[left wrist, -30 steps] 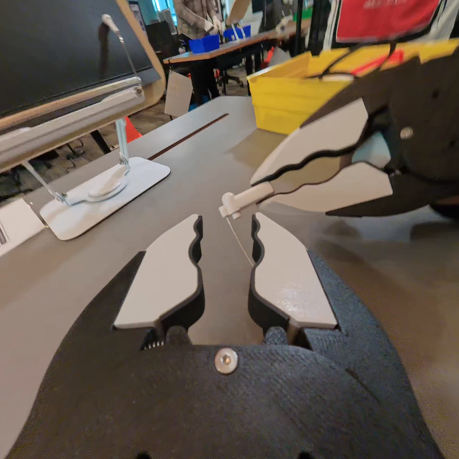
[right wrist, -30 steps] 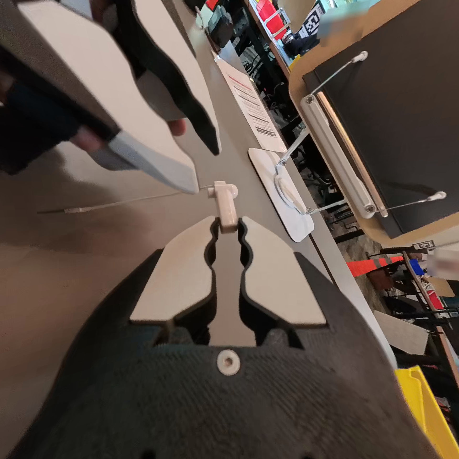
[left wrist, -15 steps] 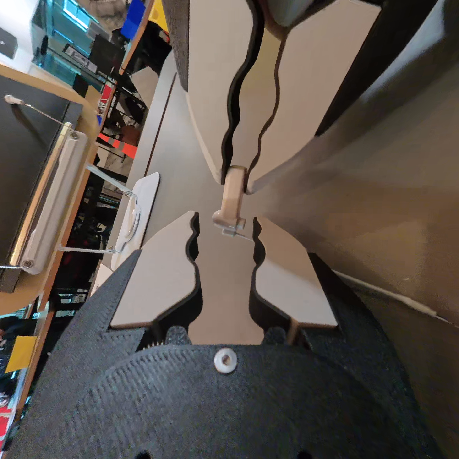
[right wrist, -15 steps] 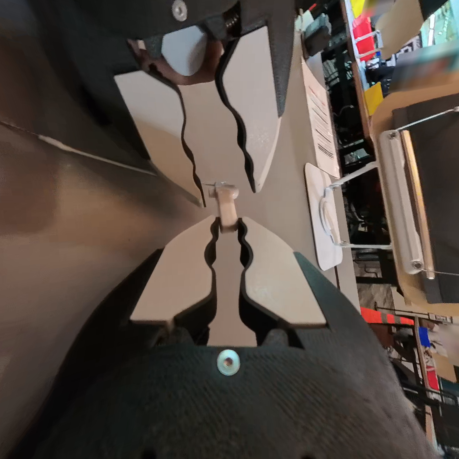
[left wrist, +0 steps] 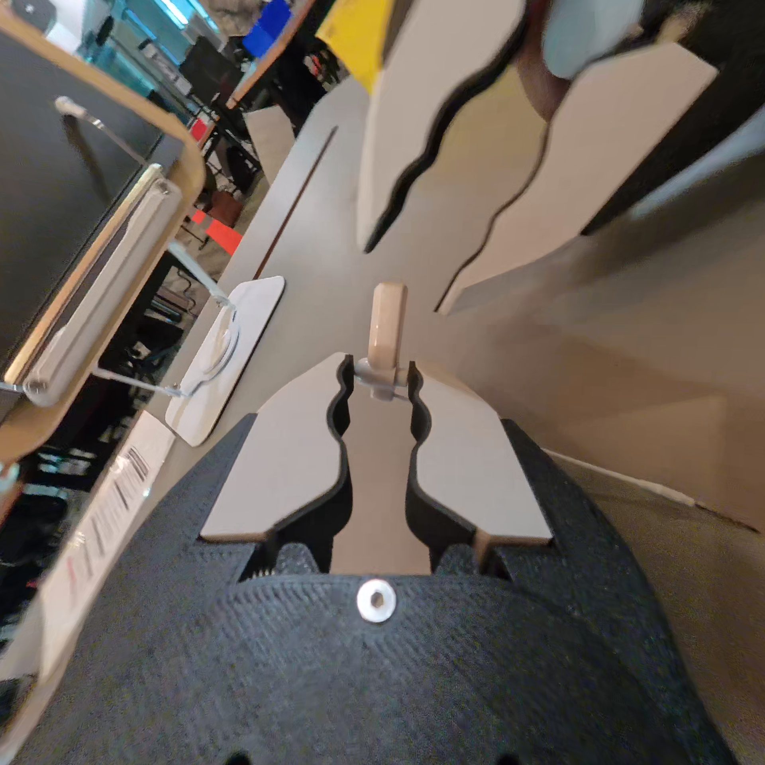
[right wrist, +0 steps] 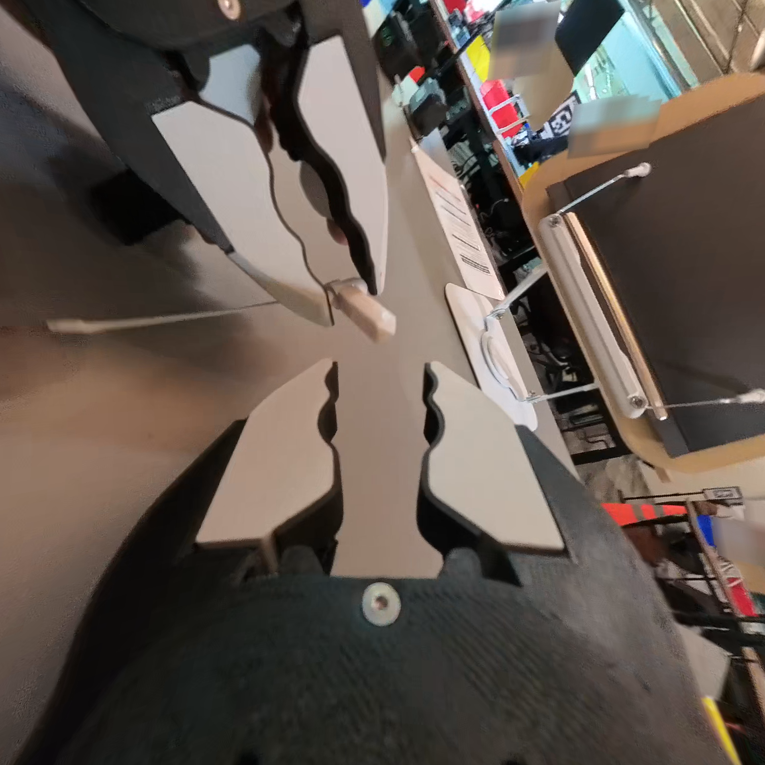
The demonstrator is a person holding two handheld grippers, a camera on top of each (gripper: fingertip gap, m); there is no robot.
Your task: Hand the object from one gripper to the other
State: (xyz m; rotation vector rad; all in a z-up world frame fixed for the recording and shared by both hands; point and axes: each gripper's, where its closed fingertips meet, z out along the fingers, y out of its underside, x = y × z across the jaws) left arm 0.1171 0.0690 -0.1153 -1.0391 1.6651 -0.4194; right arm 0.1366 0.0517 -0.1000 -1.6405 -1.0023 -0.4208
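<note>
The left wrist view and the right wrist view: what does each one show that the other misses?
Only the left wrist view shows the left gripper from behind, pinching the small beige piece by its crossbar.

Only the right wrist view shows a thin stem trailing from that piece, and the right gripper open and empty.

Both show the grey table and the tablet stand.

You're in a lab or workshop: grey tabletop (left wrist: 538, 372), further benches with blue bins (left wrist: 265, 35), yellow bin (left wrist: 352, 37), red crates (right wrist: 499, 103), cluttered gear shelves.
</note>
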